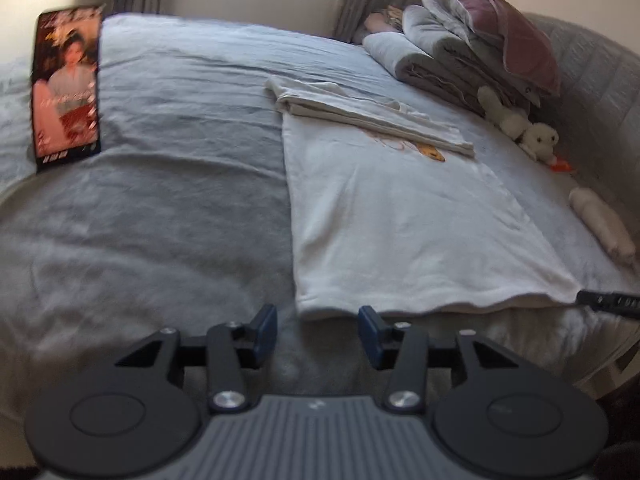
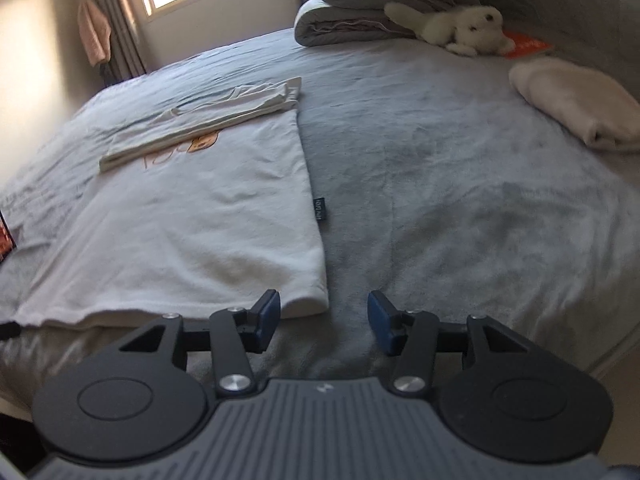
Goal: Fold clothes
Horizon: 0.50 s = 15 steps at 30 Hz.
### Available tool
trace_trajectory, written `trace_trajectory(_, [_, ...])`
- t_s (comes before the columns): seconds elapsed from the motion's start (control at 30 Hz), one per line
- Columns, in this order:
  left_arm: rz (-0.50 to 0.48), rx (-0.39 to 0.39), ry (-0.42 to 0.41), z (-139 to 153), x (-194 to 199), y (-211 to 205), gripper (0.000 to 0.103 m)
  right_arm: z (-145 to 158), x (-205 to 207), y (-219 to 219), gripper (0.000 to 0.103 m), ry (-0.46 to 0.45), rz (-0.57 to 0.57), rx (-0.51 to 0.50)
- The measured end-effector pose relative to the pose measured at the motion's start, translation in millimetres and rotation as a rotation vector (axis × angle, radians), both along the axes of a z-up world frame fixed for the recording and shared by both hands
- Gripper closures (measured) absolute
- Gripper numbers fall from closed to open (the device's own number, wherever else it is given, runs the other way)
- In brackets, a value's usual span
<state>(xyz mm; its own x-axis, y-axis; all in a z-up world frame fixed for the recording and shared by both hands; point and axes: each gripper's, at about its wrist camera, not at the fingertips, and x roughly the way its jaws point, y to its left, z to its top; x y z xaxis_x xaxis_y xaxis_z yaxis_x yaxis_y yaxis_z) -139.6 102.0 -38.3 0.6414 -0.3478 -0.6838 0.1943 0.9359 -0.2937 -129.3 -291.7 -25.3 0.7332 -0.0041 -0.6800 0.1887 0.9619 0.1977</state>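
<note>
White cloth, a partly folded T-shirt (image 2: 176, 208), lies flat on the grey bed (image 2: 460, 200), its sleeves tucked across the far end. A small dark label (image 2: 319, 205) sticks out of its right edge, too blurry to read. The left gripper (image 1: 318, 330) and right gripper (image 2: 323, 316) hang spread apart at its near hem, holding nothing. Only the left view shows a picture card (image 1: 66, 84). Only the right view shows the label.
</note>
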Motion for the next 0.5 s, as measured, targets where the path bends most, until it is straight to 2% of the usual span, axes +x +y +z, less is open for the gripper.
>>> trace_trajectory(0.13, [0.05,-0.133,0.07,-0.5,8.5,17.4,0.057,4.0,1.5,-6.6,0.05,-0.006,-0.015,0.068])
trace_trajectory(0.23, [0.074,-0.201,0.106,-3.1,13.7,23.0,0.057,4.6,3.7,-13.1,0.05,-0.003,-0.034,0.122])
trace_trajectory(0.37, [0.068,-0.213,0.13,-4.7,20.1,19.7,0.059,3.8,7.7,-21.2,0.05,0.01,-0.041,0.164])
trace_trajectory(0.5, [0.055,-0.239,0.155,-6.9,26.6,19.7,0.062,2.1,12.1,-22.2,0.05,0.025,-0.028,0.161])
